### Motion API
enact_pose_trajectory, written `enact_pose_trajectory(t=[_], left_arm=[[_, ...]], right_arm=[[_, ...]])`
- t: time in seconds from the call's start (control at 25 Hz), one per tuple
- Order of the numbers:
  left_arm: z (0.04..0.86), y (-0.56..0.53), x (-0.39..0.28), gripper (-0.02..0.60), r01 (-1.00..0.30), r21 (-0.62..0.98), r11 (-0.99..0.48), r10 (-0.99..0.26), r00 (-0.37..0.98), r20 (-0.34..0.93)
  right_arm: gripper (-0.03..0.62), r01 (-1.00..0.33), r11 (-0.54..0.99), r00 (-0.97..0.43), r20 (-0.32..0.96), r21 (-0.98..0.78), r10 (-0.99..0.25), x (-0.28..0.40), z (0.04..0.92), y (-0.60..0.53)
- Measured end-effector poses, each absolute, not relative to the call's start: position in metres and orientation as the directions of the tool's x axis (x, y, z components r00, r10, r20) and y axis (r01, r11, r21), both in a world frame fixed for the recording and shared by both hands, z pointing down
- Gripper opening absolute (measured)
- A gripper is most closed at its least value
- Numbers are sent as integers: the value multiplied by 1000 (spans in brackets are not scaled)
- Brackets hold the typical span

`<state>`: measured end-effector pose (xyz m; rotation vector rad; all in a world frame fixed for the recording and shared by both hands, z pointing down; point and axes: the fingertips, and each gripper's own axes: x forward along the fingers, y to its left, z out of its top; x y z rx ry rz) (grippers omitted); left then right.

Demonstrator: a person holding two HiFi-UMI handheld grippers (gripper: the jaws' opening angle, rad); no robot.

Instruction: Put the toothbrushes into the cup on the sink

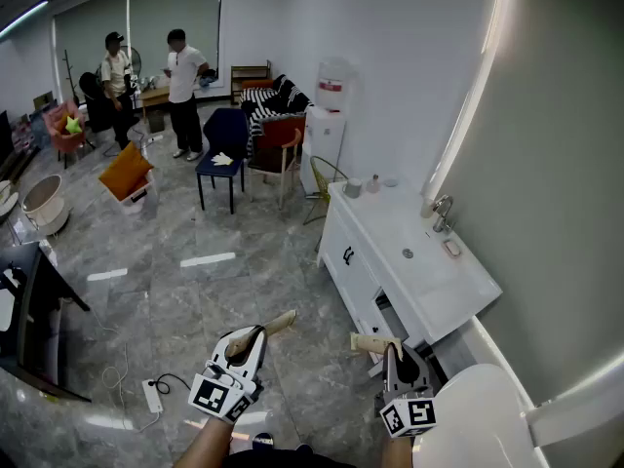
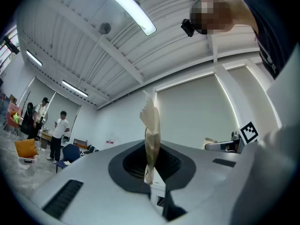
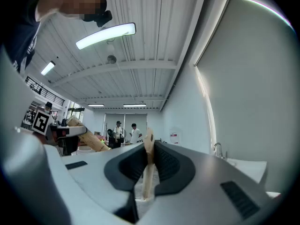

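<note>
Each gripper holds a pale bamboo toothbrush. My left gripper (image 1: 255, 335) is shut on one toothbrush (image 1: 273, 324) that juts forward over the floor; in the left gripper view its bristled head (image 2: 150, 114) sticks up from between the jaws. My right gripper (image 1: 390, 352) is shut on the other toothbrush (image 1: 374, 342), whose handle (image 3: 148, 165) shows edge-on between the jaws. The grey cup (image 1: 353, 188) stands at the far left corner of the white sink counter (image 1: 385, 227), well ahead of both grippers.
A faucet (image 1: 443, 212) and small items sit by the basin. Below it, a cabinet door (image 1: 382, 318) hangs open. A white toilet (image 1: 483, 417) is at lower right. A power strip (image 1: 153, 395) lies on the floor. Chairs, a water dispenser (image 1: 327, 125) and two people stand farther back.
</note>
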<state>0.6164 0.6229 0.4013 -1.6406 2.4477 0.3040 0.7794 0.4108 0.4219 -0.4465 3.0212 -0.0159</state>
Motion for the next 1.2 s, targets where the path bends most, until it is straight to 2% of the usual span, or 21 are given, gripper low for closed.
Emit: enact_pose_trajectory(t=[0.36,1.2], left_arm=[[392,611,590,29,-922,71,380,-897,-386,-218],[398,611,591,29,-930,68,360,-906,-366,-213]], right_arm=[[54,-306,952,-949,-79,-22,-307,762,413,400],[54,-321,946,-943,-72,-54,-324,754,423,417]])
